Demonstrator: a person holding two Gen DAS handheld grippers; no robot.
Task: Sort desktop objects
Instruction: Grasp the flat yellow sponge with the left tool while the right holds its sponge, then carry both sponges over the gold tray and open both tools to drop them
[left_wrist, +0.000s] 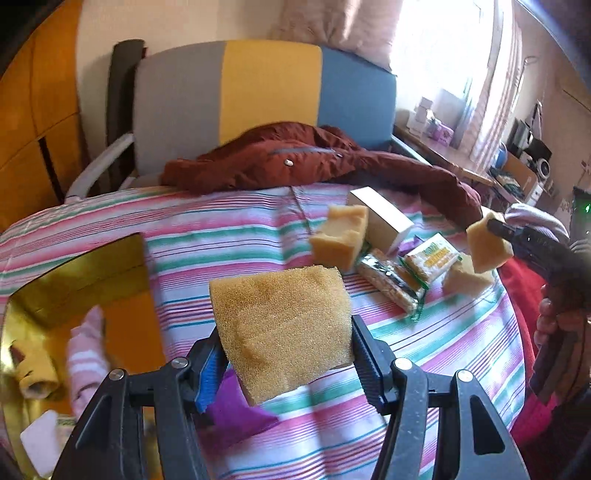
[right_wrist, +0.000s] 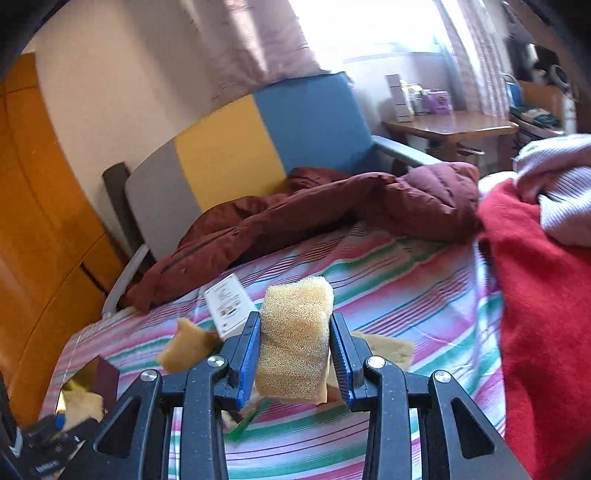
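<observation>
In the left wrist view my left gripper (left_wrist: 288, 343) is shut on a big yellow sponge block (left_wrist: 280, 325), held above the striped cloth (left_wrist: 221, 236). At the right edge my right gripper (left_wrist: 493, 230) pinches a smaller sponge piece (left_wrist: 487, 251) in the air. The right wrist view shows that same piece (right_wrist: 295, 343) squeezed between the right gripper's (right_wrist: 295, 325) blue-edged fingers. More sponges lie on the cloth (left_wrist: 340, 236) (left_wrist: 465, 277) (right_wrist: 188, 347). Beside them are a white box (left_wrist: 380, 218) and two snack packets (left_wrist: 432, 262) (left_wrist: 391, 280).
A gold box (left_wrist: 74, 280) at the left holds socks and small items. A purple packet (left_wrist: 236, 410) lies under the left gripper. A maroon jacket (left_wrist: 295, 158) drapes the far edge before a striped chair (left_wrist: 258, 88). A red blanket (right_wrist: 535, 295) rises at the right.
</observation>
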